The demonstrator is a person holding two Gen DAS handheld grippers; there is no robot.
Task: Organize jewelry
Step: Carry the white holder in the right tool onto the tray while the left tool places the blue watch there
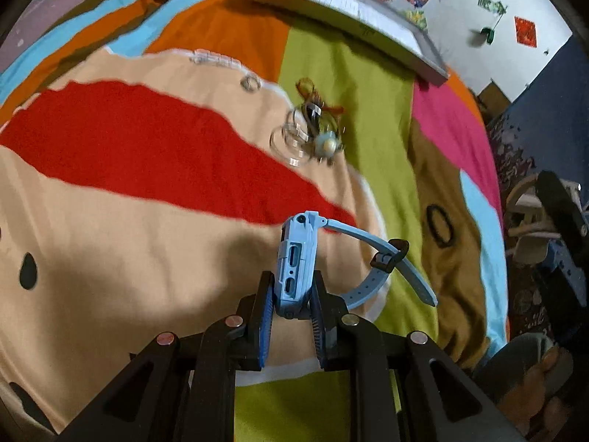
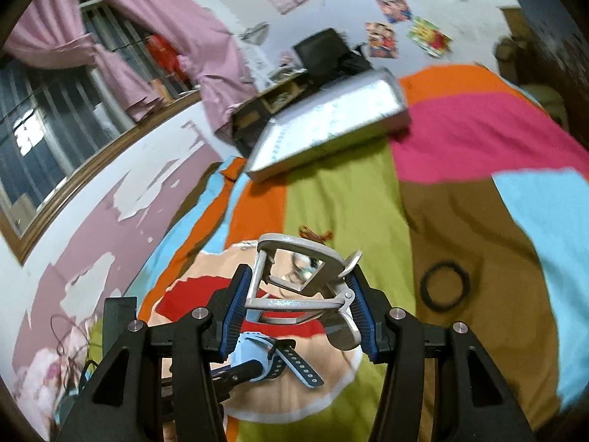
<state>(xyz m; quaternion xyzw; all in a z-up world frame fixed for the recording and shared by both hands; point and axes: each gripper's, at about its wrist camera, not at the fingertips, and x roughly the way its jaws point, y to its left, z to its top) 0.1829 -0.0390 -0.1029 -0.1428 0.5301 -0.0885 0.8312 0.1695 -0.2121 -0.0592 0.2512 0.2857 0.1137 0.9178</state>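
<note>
While both grippers are loaded and lifted above the bed [image 1: 110,258], the sorting looks barely begun. Farthest left on the cover, in the left wrist view, lie a clear clasp-like piece [image 1: 213,58] and a small ring [image 1: 250,83], apart from each other. To their right sits a tangled pile [image 1: 313,129] of clear bangles, a red cord and a pale bead, all touching. Nearer the camera, the left gripper [image 1: 292,313] is clenched on a blue watch [image 1: 296,261], pads on either side of its case, the strap curling out to the right. Beyond that, a black band [image 1: 440,230] lies alone on the brown patch. At the far edge rests a flat grey box [image 1: 368,33], tilted on the bedding; whether it is meant to hold the jewelry I cannot tell, and nothing shows inside it.

From the right wrist view, the right gripper [image 2: 298,305] is clamped on a pale stand [image 2: 305,276], a bent frame of bars, held just above and beside the watch. My guess is that the watch is to go onto the stand, which is not yet done. The loose pieces on the cover are left to sort.

Posters [image 2: 390,3] on the wall show cartoon figures, but no writing on them can be read; the box bears faint marks too blurred to make out, and the watch shows no legible brand
</note>
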